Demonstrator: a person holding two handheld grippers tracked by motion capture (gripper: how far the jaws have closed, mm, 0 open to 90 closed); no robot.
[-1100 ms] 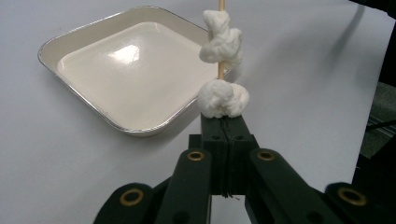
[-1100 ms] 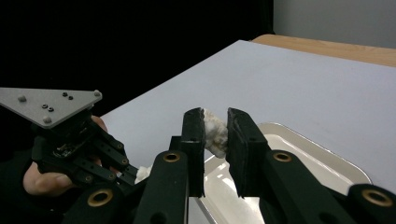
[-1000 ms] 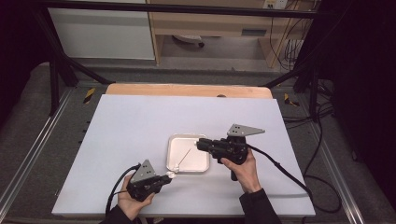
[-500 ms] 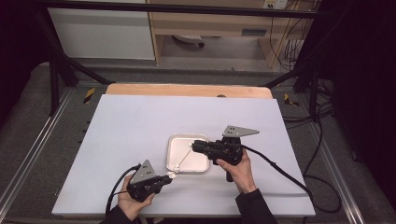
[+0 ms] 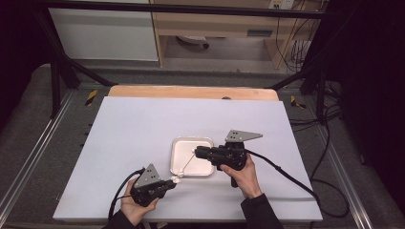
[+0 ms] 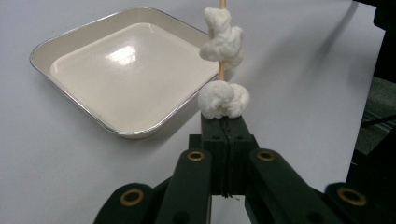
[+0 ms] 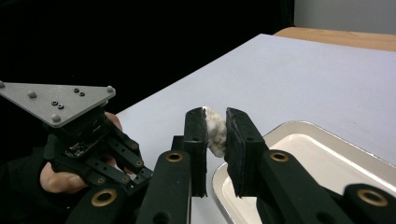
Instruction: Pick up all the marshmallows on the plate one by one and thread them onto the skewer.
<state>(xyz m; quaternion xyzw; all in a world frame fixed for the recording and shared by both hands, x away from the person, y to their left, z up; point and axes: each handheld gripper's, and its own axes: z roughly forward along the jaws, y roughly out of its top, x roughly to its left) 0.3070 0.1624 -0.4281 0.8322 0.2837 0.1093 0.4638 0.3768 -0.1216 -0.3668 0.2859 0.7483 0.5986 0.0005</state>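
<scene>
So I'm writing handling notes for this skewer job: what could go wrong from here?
The right claw squeezes a soft white lump; it may tear or smear.

The thin skewer is clamped by the left claw at one end only; it could bend or snap.

A freed lump could land beside the tray.

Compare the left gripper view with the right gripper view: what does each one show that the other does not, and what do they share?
Left gripper view: a thin wooden skewer rising from the shut left gripper, with two white fluffy lumps threaded on it.

Right gripper view: the right gripper pinching one white lump, and the grey three-cornered plate on the gripper in the person's other hand.

Both: the white square tray on the pale table.
</scene>
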